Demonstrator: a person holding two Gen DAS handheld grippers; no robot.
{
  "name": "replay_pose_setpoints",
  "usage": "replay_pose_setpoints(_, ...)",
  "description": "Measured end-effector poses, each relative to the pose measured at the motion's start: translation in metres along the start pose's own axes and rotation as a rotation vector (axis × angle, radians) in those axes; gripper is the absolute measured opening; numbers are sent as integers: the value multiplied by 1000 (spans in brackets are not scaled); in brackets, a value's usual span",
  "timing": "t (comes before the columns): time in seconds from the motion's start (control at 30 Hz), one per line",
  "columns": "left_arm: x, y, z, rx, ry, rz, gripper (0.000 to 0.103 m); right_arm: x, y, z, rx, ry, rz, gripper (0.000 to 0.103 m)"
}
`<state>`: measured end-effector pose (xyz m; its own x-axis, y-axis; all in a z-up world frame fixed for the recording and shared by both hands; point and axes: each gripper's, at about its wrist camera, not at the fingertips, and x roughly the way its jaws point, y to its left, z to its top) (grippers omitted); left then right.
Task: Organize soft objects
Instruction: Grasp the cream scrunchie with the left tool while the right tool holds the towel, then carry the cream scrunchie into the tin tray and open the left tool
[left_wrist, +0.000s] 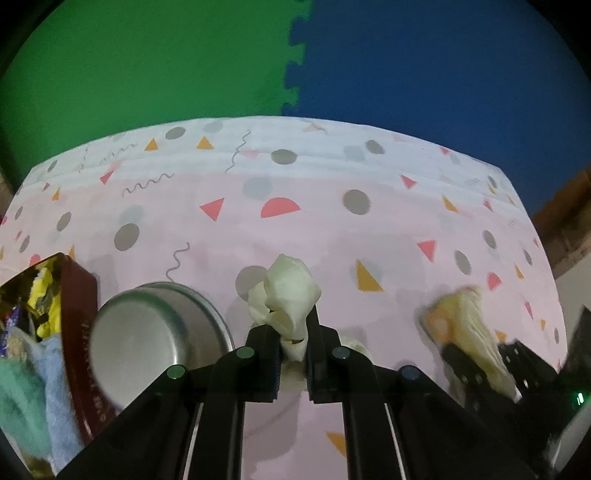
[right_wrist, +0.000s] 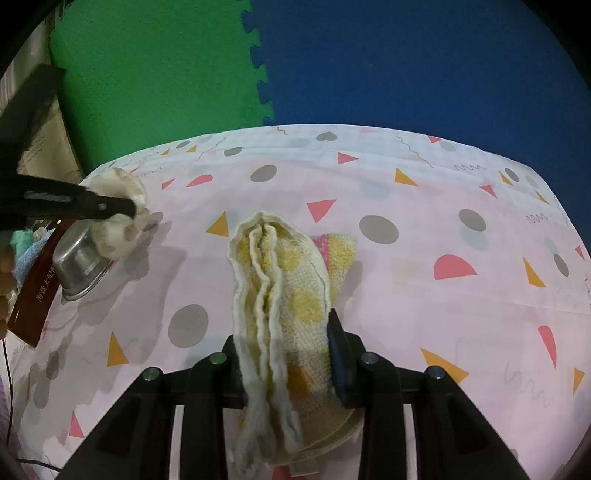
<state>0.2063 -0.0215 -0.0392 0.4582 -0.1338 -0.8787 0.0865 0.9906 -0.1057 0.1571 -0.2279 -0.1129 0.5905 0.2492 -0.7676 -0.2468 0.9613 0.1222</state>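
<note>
My left gripper (left_wrist: 290, 334) is shut on a cream soft cloth toy (left_wrist: 286, 295) and holds it above the pink patterned tablecloth (left_wrist: 295, 229). It shows from the side in the right wrist view (right_wrist: 118, 218), beside the metal bowl. My right gripper (right_wrist: 282, 339) is shut on a folded yellow-dotted cream towel (right_wrist: 284, 295), also blurred at the right of the left wrist view (left_wrist: 469, 332). A dark red box (left_wrist: 79, 354) at the left holds several soft items, among them blue (left_wrist: 59, 376) and teal cloths.
A metal bowl (left_wrist: 155, 336) lies tipped against the red box (right_wrist: 33, 299), just left of my left gripper. Green (left_wrist: 147, 66) and blue (left_wrist: 443, 66) foam mats stand behind the table. A dark object stands at the far left of the right wrist view (right_wrist: 29, 103).
</note>
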Motion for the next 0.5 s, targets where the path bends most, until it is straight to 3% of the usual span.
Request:
replay_pose_setpoints(0.3, -51, -7, -23, 77, -30, -4, 9, 0, 1, 0, -3, 0, -5, 33)
replay_pose_setpoints(0.5, -81, 7, -39, 65, -42, -7, 9, 1, 2, 0, -8, 1, -11, 33)
